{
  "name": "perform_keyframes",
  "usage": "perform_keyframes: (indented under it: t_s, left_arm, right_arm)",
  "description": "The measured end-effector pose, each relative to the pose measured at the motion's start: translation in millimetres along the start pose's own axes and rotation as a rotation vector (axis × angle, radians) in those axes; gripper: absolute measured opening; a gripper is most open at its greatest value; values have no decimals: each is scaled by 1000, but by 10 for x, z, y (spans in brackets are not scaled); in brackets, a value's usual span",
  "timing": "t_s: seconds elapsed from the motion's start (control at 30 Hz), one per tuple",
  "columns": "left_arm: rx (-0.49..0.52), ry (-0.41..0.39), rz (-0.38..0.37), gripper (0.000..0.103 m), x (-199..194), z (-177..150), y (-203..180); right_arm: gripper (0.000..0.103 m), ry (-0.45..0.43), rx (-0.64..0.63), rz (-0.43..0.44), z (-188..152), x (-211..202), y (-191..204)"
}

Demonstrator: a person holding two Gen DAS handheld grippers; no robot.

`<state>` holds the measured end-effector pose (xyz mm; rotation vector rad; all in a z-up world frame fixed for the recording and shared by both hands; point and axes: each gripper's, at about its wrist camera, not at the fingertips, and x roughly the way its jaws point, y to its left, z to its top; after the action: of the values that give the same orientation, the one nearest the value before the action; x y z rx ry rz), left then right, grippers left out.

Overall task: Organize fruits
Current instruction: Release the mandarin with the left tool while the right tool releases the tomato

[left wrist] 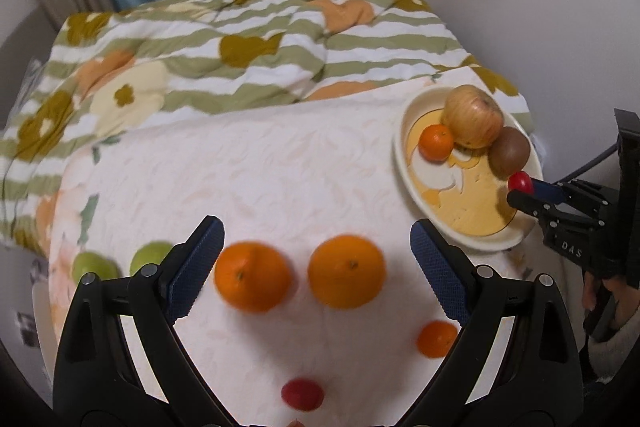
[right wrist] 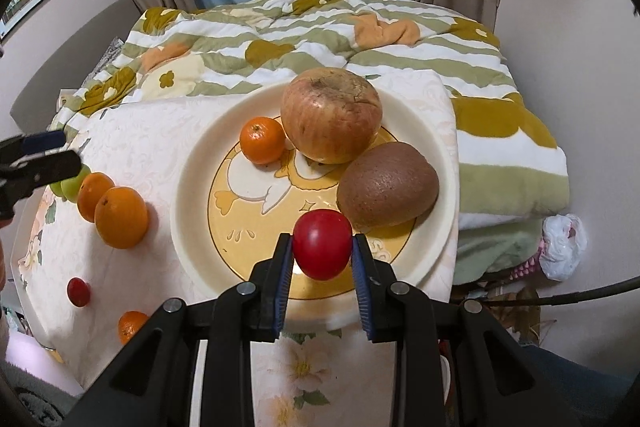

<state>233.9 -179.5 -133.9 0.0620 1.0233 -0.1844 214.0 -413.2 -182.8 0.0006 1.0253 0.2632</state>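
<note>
My right gripper [right wrist: 322,253] is shut on a small red fruit [right wrist: 322,243] and holds it over the near part of a cream and yellow plate [right wrist: 192,187]. The plate holds an apple [right wrist: 331,115], a kiwi [right wrist: 387,183] and a small mandarin [right wrist: 262,140]. My left gripper [left wrist: 316,247] is open above two oranges [left wrist: 253,275] [left wrist: 346,271] that lie on the white cloth. A small mandarin [left wrist: 437,339], a red fruit [left wrist: 302,394] and two green fruits [left wrist: 95,266] also lie on the cloth. The right gripper also shows in the left wrist view [left wrist: 520,189].
A striped flowered quilt [left wrist: 224,39] is bunched behind the cloth. The plate [left wrist: 404,163] sits at the cloth's right edge. A white plastic bag [right wrist: 562,247] lies lower down on the right. Curtains and walls close the back.
</note>
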Motion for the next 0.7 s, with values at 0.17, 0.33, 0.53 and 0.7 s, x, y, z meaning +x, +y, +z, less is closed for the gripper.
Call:
perform_keyframes:
  t_s: [0.17,0.33,0.53,0.7]
  left_arm:
    - [-45,11,12,101,-42,-161,95]
    - [-68,1,30,101,-140,-260,123]
    - [-111,-24,45,101,-363,-354,185]
    - [-138,-49,74,101,-616,-411,264]
  right_arm:
    - [35,-7,-2,-8,-49,22,-21]
    - [95,-65,-9,0,-37,-118,15]
    - [102,-111,-21,18,-37,-303,75]
    - [102,-115,-59,20,24,-469,167]
